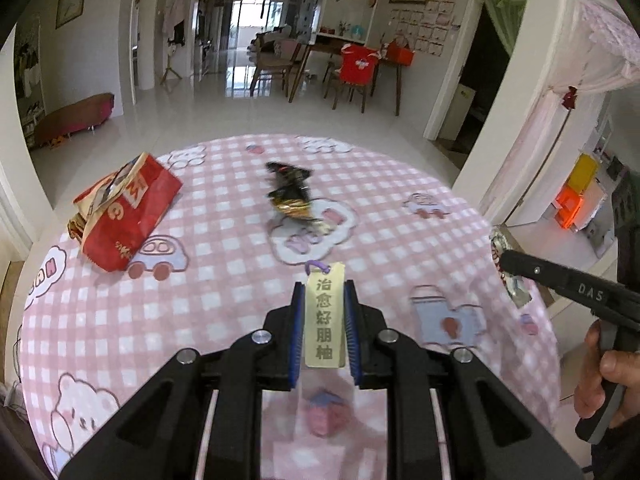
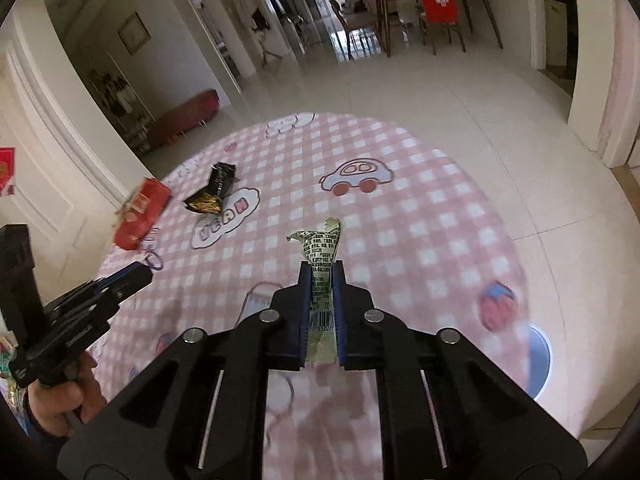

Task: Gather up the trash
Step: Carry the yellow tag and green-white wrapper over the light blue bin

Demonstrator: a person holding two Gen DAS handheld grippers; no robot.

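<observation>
My left gripper (image 1: 323, 294) is shut on a cream paper tag (image 1: 324, 316) with dark printed characters and a purple loop, held above the round table. My right gripper (image 2: 321, 272) is shut on a crumpled greenish printed wrapper (image 2: 320, 248), also above the table. A black and gold snack wrapper (image 1: 290, 192) lies near the table's middle; it also shows in the right wrist view (image 2: 212, 194). A torn red packet (image 1: 128, 216) lies at the table's far left edge and shows in the right wrist view (image 2: 140, 212). The right gripper appears at the right edge of the left wrist view (image 1: 505, 259).
The round table has a pink checked cloth (image 1: 224, 288) with cartoon prints. A blue-rimmed white bin (image 2: 538, 360) stands on the floor at the table's right side. Tiled floor, wooden chairs (image 1: 352, 76) and a dining table lie beyond.
</observation>
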